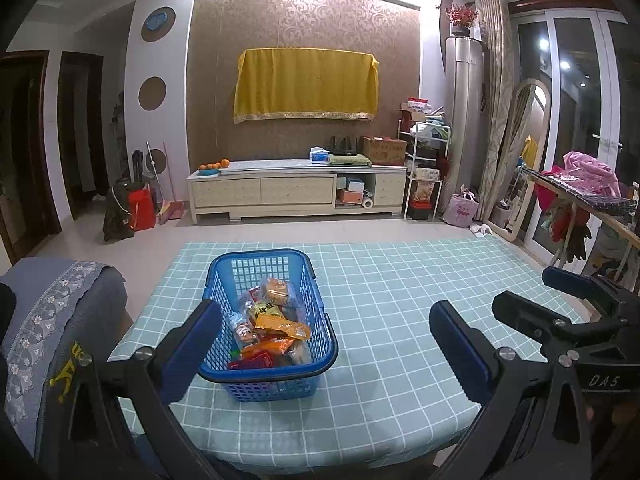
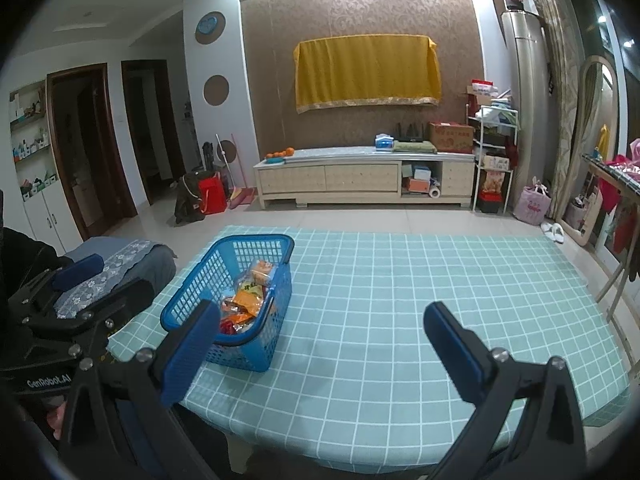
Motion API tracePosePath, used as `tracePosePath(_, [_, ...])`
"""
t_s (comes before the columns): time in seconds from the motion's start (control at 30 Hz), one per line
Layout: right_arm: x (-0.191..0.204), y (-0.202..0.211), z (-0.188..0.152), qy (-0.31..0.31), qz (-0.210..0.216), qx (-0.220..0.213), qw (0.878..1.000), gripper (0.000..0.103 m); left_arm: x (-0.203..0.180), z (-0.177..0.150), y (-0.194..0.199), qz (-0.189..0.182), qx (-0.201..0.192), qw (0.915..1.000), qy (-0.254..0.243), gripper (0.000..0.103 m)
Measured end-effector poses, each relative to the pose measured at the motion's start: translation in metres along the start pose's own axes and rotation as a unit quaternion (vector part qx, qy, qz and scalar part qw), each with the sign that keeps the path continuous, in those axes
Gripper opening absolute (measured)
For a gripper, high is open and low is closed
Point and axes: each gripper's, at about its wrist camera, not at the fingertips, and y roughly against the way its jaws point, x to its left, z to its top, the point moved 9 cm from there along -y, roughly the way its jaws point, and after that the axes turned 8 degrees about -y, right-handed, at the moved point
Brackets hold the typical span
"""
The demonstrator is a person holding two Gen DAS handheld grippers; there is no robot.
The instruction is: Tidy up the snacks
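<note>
A blue plastic basket [image 1: 224,276] stands on the left part of a table with a teal checked cloth [image 1: 400,320]. Several snack packets [image 1: 276,328], orange, yellow and red, lie heaped inside it. My left gripper [image 1: 326,344] is open and empty, held near the table's front edge, its left finger just in front of the basket's near corner. In the right wrist view the same basket [image 2: 188,296] sits left of centre with the snack packets [image 2: 248,300] showing. My right gripper [image 2: 316,350] is open and empty above the cloth [image 2: 420,300], to the right of the basket.
A chair back with a grey-blue embroidered cover [image 1: 52,320] stands left of the table. Beyond the table are a tiled floor and a low TV cabinet [image 1: 296,188]. A clothes rack with garments [image 1: 580,188] stands on the right. My right gripper's body [image 1: 580,312] appears at the left view's right edge.
</note>
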Motion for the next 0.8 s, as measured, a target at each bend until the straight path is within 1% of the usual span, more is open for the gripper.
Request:
tracePosePath(0.5, [0.0013, 0.0017, -0.0016, -0.002, 0.004, 0.005, 1.000, 0.103, -0.0020, -0.0023, 0.0022, -0.004, 0.000, 1.0000, 0.006, 0.103])
tracePosePath(0.8, [0.0003, 0.0011, -0.0015, -0.002, -0.003, 0.004, 1.000, 0.103, -0.0050, -0.0027, 0.0031, -0.002, -0.002, 1.0000, -0.003, 0.103])
